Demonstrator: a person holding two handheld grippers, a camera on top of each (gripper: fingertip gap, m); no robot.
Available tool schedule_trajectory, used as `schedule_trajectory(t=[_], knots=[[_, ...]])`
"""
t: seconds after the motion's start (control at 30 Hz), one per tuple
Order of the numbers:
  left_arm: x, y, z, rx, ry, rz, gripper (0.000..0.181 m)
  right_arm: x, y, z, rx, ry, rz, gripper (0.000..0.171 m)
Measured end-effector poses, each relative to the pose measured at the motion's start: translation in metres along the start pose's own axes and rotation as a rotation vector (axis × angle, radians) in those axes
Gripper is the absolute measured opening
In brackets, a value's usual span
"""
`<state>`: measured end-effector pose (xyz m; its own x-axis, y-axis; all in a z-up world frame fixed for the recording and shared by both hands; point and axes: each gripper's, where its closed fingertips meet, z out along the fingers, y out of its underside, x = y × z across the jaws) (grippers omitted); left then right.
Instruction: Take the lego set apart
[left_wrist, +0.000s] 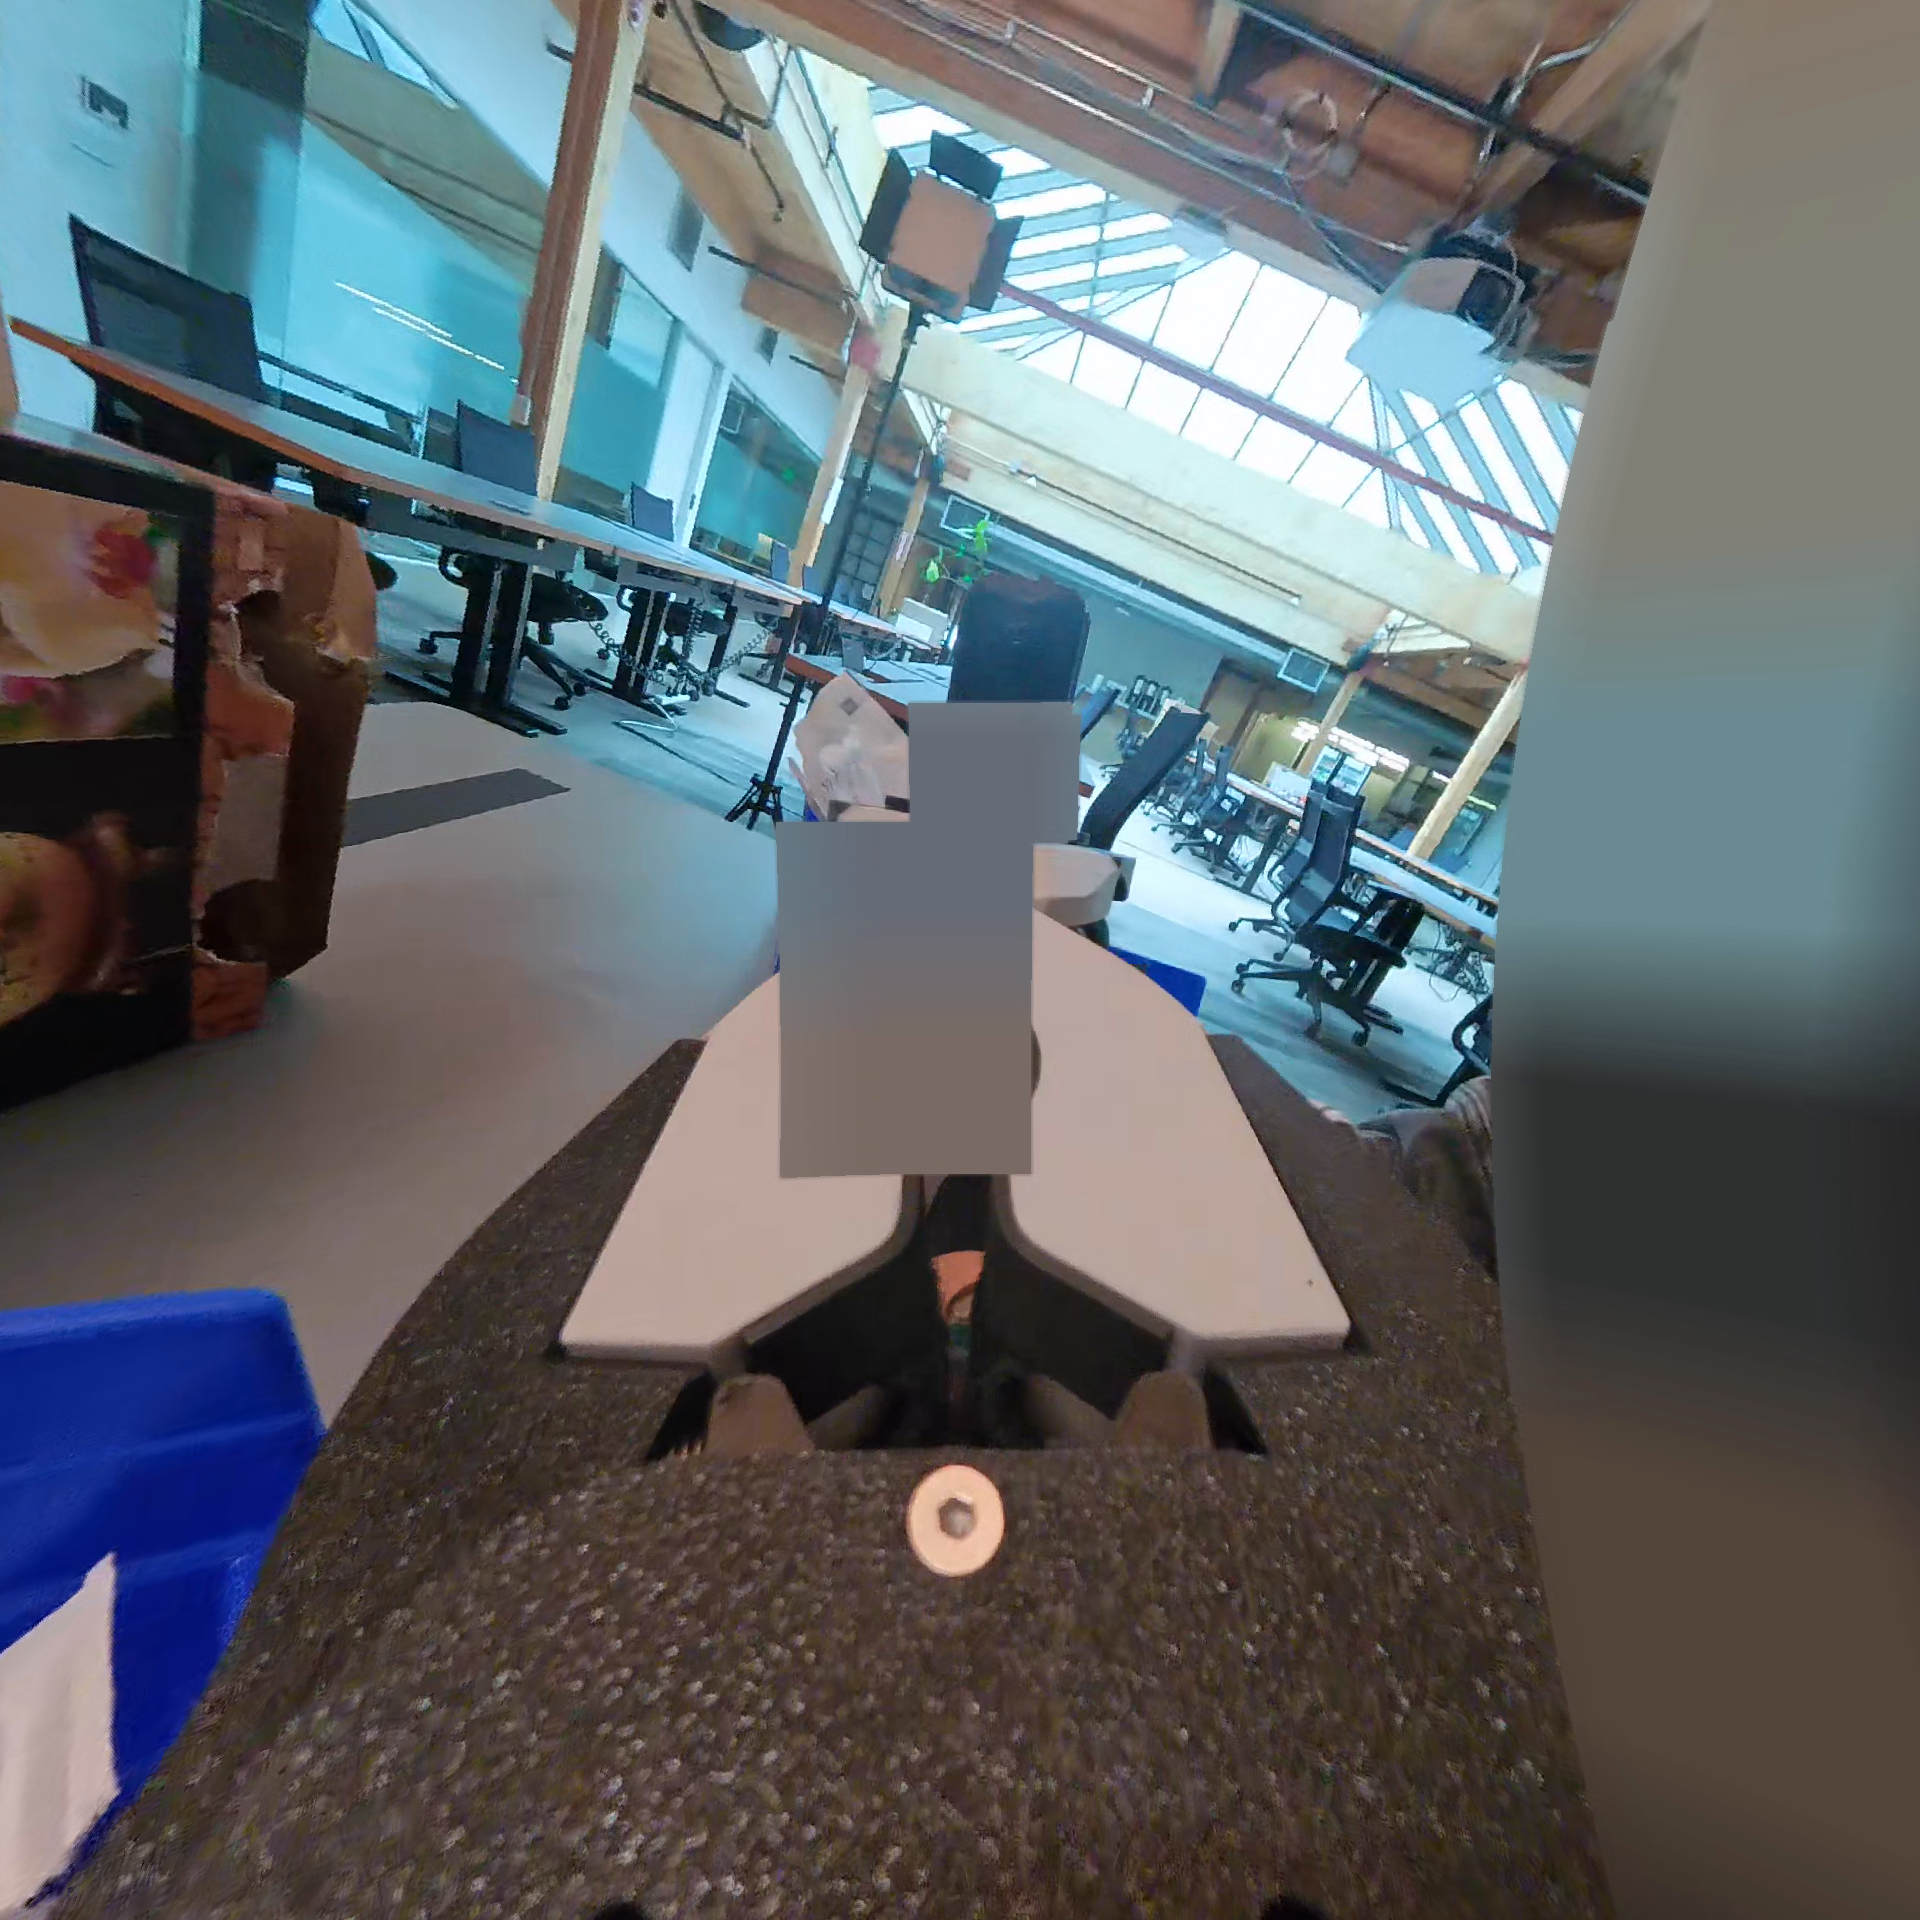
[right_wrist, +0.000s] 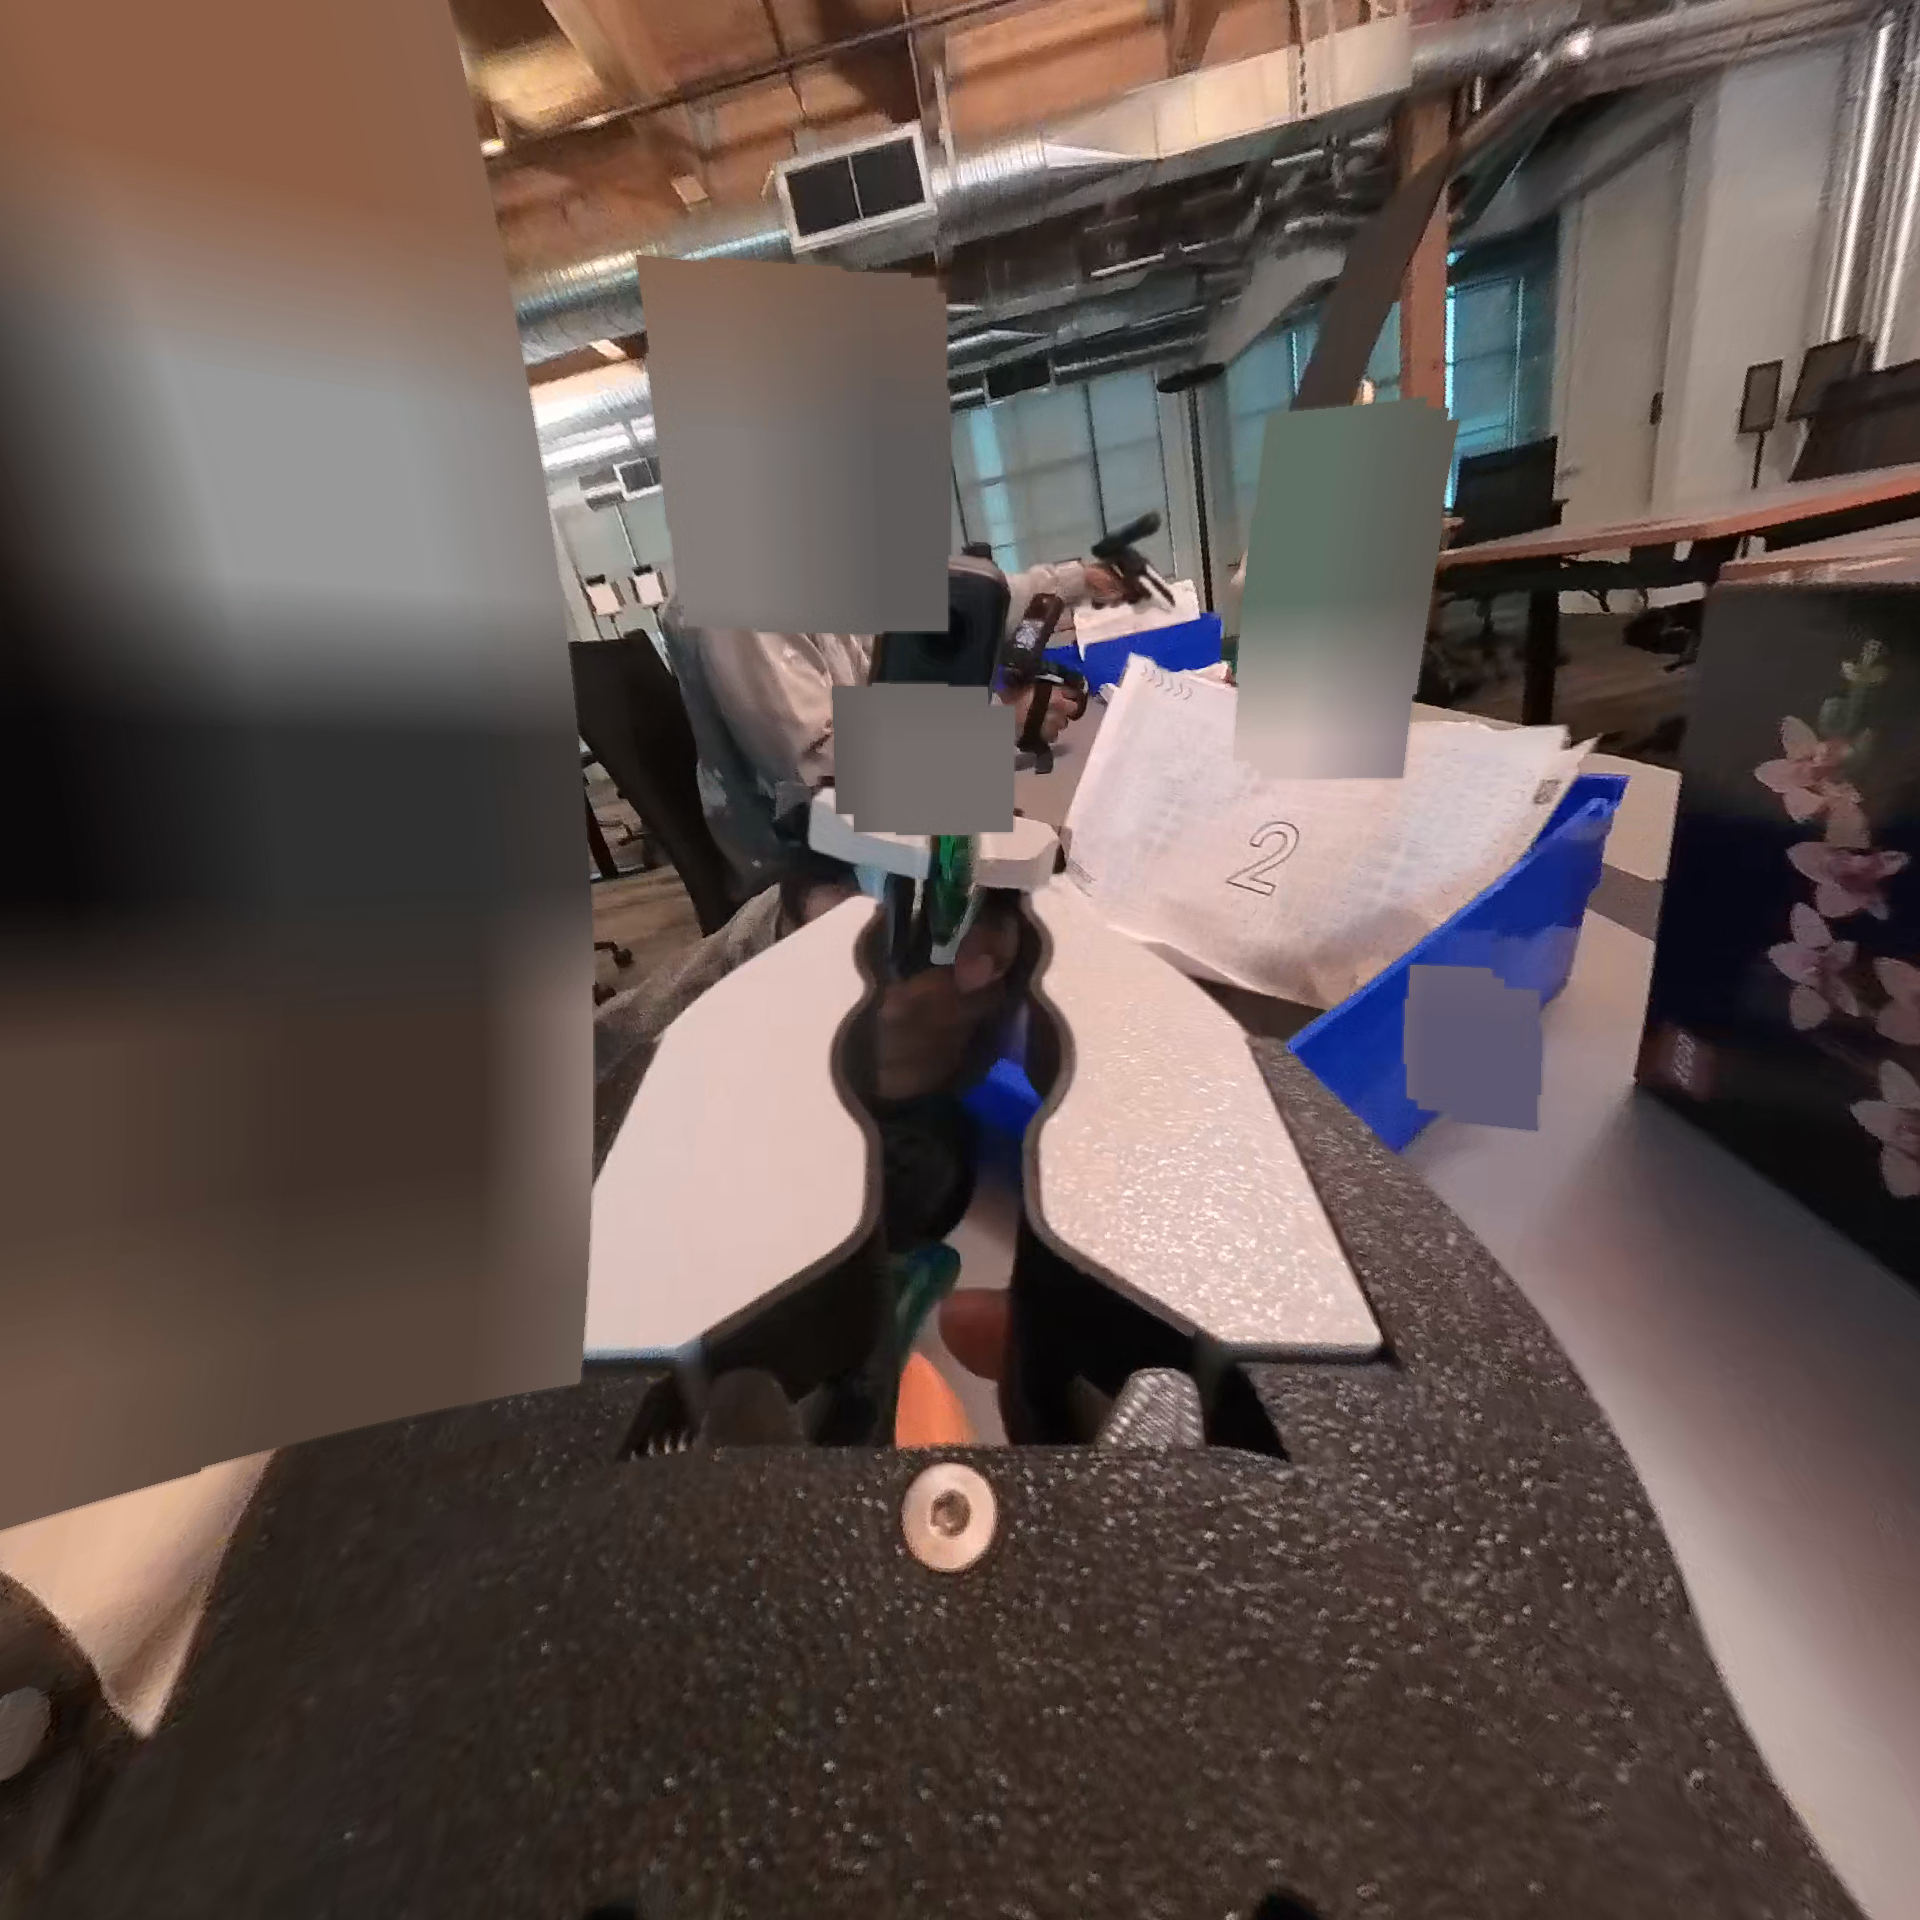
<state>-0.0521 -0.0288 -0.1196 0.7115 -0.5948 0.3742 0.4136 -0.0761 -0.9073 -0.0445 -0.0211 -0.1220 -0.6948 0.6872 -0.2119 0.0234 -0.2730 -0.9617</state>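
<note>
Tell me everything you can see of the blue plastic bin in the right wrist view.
The blue plastic bin stands on the grey table, to the right of the right claw and not touching it. It looks like hard, glossy plastic with straight walls, seen from a corner. A white paper bag lies in it and sticks out over the rim. A dark flower-printed box stands beside it on the right.

Each gripper has a coarse, speckled black body with one silver hex-socket screw (left_wrist: 955, 1521) low in the frame. The left gripper (left_wrist: 948, 1184) carries pale grey fingers (left_wrist: 727, 1236); the right gripper's (right_wrist: 948, 935) fingers (right_wrist: 1174, 1174) have wavy, dark-edged inner sides.
</note>
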Motion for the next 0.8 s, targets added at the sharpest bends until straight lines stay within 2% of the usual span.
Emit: schedule_trajectory(t=[0.1, 0.37, 0.43, 0.47, 0.5, 0.63, 0.8], knots=[[0.004, 0.002, 0.001, -0.01, 0.024, -0.001, 0.005, -0.003, -0.002, -0.001, 0.025, -0.031, 0.032, 0.009], [0.009, 0.007, -0.001, -0.048, 0.056, 0.03, 0.007, -0.008, 0.005, -0.001, -0.023, -0.061, -0.004, 0.004], [0.009, 0.008, 0.0, -0.054, 0.046, 0.058, 0.022, -0.012, 0.011, 0.002, -0.067, -0.081, -0.004, 0.004], [0.01, 0.01, 0.001, -0.071, 0.045, 0.089, 0.018, -0.013, 0.014, 0.004, -0.082, -0.082, -0.001, 0.004], [0.012, 0.012, 0.001, -0.084, 0.039, 0.129, 0.007, -0.013, 0.015, 0.006, -0.083, -0.081, 0.003, 0.004], [0.019, 0.01, 0.0, -0.087, 0.038, 0.231, 0.005, -0.02, 0.011, 0.007, -0.03, -0.165, 0.119, 0.004], [0.029, 0.005, -0.001, -0.015, 0.138, 0.138, 0.006, -0.031, 0.005, 0.009, 0.047, -0.309, 0.321, 0.005]])
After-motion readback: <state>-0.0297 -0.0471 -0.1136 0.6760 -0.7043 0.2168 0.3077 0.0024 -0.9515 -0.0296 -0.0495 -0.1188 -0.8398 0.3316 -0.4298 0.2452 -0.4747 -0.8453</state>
